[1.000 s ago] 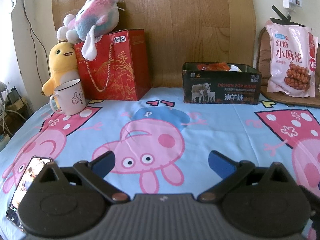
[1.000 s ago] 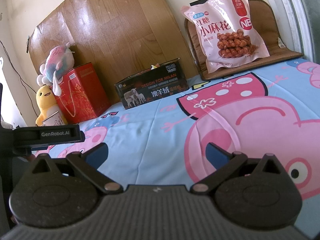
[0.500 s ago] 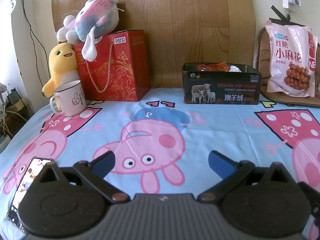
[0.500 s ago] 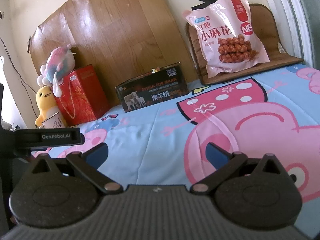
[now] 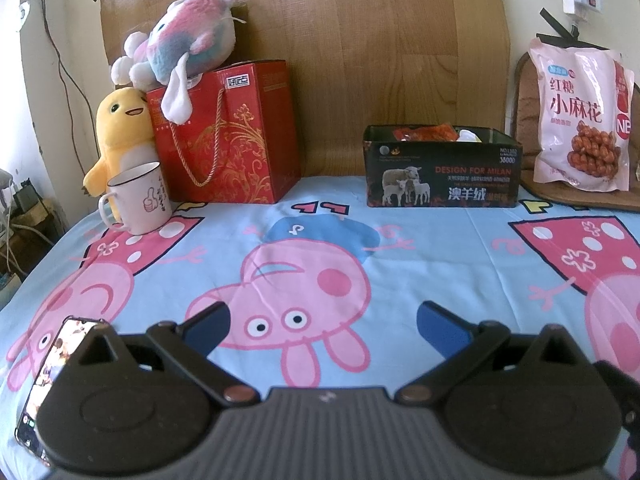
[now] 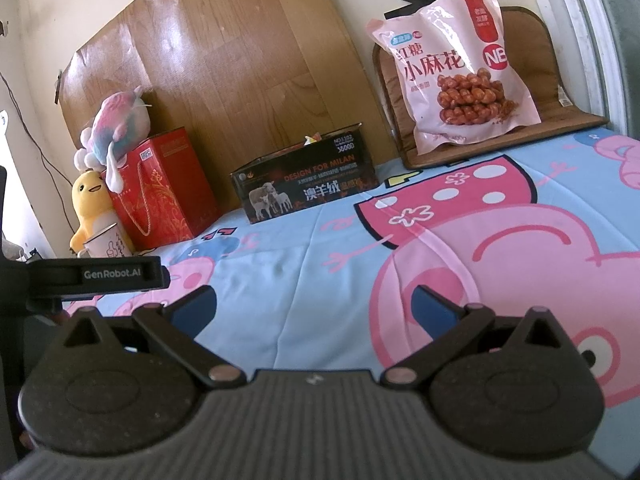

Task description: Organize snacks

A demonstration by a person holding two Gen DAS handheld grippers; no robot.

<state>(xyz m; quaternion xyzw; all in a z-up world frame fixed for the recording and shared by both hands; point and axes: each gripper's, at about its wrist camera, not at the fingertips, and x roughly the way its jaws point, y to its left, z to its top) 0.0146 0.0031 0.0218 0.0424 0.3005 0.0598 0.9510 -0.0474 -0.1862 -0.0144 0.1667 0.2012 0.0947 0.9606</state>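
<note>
A bed covered by a light-blue cartoon-pig sheet [image 5: 320, 240] fills both views, backed by a wood-grain board [image 5: 360, 40] taped to a cream wall. Against that board a dark open box [image 5: 442, 174] printed with sheep and "DESIGN FOR MILAN" is set on the sheet, and orange-red packets [image 5: 426, 133] are seen above its rim. To its right, well apart from both grippers, a large pink snack bag [image 6: 456, 68] of twisted dough sticks is propped upright against a brown cushion [image 6: 540, 60].

The left gripper [image 5: 323, 322] is held low over the sheet, its blue-padded jaws spread wide with nothing between them and nothing touched. The right gripper [image 6: 314, 305] is held likewise, jaws wide apart and empty, pointed toward the box and the bag.

At the left of the box a red gift bag [image 5: 228, 132] with a gold cord handle is placed, topped by a pink-and-blue plush toy [image 5: 188, 48]. A yellow plush duck [image 5: 120, 120] is leaned beside it, and a white mug [image 5: 138, 198] with a thumbs-up print is stood just in front. A phone [image 5: 52, 376] with a lit screen is laid on the sheet near the left gripper's body.
</note>
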